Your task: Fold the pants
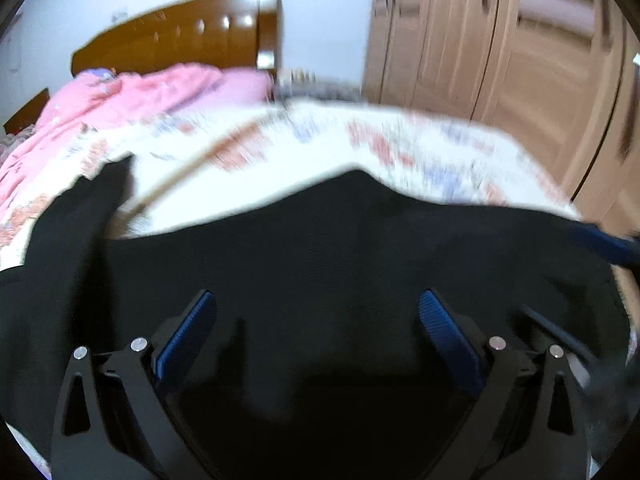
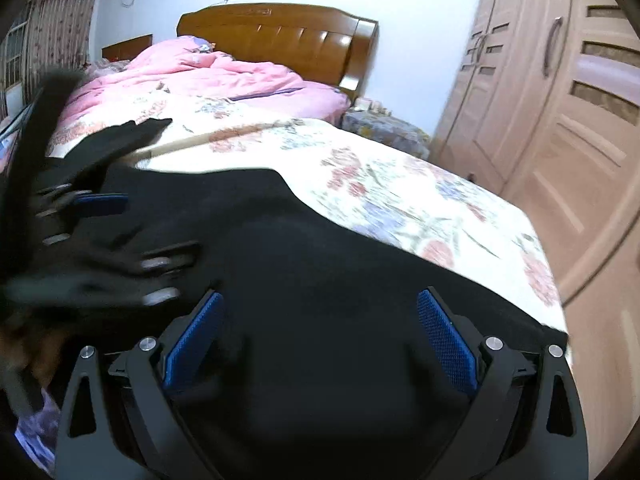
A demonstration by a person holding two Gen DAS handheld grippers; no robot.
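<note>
Both grippers, left point(image 1: 318, 304) and right point(image 2: 320, 306), are hovering wide apart, gripping nothing, over the black pants point(image 2: 320, 248) lying on the bed point(image 2: 400, 184). Likely between folds; next, grasping the edge at 12 o'clock.

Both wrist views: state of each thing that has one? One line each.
left tongs: open, nothing between the pads, over the black cloth.
right tongs: open, nothing between the pads, over the black cloth.
black pants: spread on the bed, far edges uneven; how far folded cannot be told.
pink quilt: rumpled, heaped by the headboard.
floral bedspread: lying flat under the pants.
wardrobe doors: shut.
</note>
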